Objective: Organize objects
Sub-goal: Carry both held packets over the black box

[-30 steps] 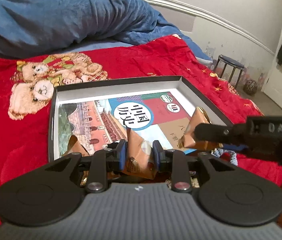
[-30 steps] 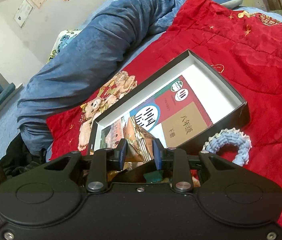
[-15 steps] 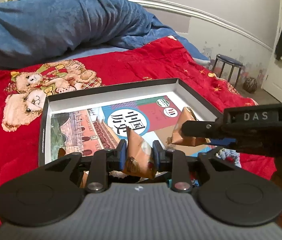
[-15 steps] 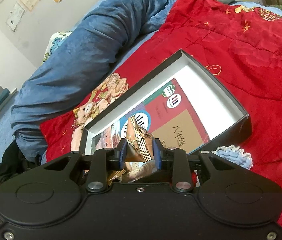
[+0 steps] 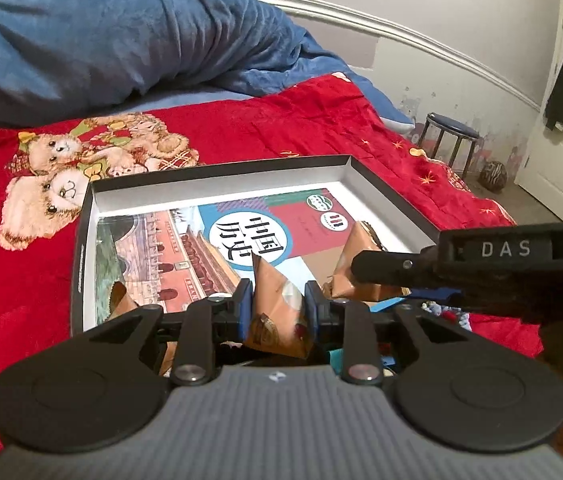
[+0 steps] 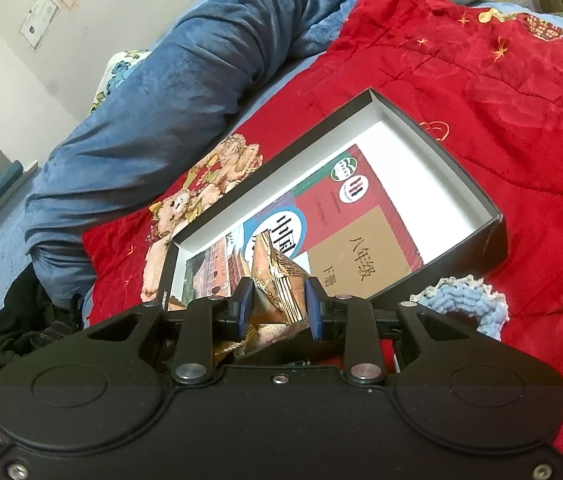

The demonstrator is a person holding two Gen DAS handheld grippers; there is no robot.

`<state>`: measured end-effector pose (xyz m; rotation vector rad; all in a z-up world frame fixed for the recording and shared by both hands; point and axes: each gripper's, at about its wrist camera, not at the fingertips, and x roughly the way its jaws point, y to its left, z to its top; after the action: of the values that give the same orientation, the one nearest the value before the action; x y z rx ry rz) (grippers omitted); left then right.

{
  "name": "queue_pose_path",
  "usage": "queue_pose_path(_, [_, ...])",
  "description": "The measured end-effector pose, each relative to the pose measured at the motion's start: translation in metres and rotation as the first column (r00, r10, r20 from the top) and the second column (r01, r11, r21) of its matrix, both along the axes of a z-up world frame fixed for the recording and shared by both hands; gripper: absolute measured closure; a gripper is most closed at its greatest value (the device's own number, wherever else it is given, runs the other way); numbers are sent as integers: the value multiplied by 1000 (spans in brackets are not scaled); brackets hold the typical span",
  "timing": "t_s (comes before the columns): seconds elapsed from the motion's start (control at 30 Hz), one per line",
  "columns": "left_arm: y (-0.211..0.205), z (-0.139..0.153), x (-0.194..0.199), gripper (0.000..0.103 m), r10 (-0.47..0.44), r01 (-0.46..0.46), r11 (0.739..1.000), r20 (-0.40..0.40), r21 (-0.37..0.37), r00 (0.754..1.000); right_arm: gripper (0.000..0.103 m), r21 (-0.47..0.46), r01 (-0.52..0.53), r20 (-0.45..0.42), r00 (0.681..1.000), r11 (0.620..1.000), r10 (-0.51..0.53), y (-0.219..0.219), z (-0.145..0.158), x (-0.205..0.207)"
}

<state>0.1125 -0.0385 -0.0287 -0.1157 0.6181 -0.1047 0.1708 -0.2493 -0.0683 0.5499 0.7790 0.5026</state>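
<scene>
A shallow black box (image 5: 217, 174) (image 6: 493, 236) lies open on the red bedspread. A history textbook (image 5: 241, 236) (image 6: 345, 220) lies flat inside it. My left gripper (image 5: 277, 304) is shut on a brown snack packet (image 5: 277, 312) at the box's near edge. My right gripper (image 6: 277, 304) is shut on another brown snack packet (image 6: 279, 284) and holds it over the box's near part. In the left wrist view this second packet (image 5: 357, 264) hangs from the right gripper's fingers (image 5: 377, 266). A third brown packet (image 5: 119, 300) lies in the box's near left corner.
A light blue knitted ring (image 6: 465, 300) lies on the bedspread (image 5: 321, 120) just outside the box's near right side. A rolled blue blanket (image 5: 121, 40) (image 6: 185, 80) lies along the far side. A stool (image 5: 449, 136) and a door (image 5: 561, 120) stand beyond the bed.
Both grippers have shifted slightly forward and up over the box's near part, each still holding its packet. The box and book have not moved.
</scene>
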Motion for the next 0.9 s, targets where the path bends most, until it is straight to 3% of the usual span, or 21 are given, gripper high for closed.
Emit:
queue_pose_path(0.37, [2,2,-6,71,-25,27,999,59,-35,998,76,-11,18,8,1000,1000,-18,-2,2,-3])
queue_pose_path(0.7, [-9,-7,-6,71,-35,34,999,62,8,997,76,-41,39,23,999,998,-38,-1,3,-7])
queue_pose_path(0.9, [-10,-7,-8,71,-32,32,999,63,5,997,76,-11,42,40,998,999,-42,-5,9,-7])
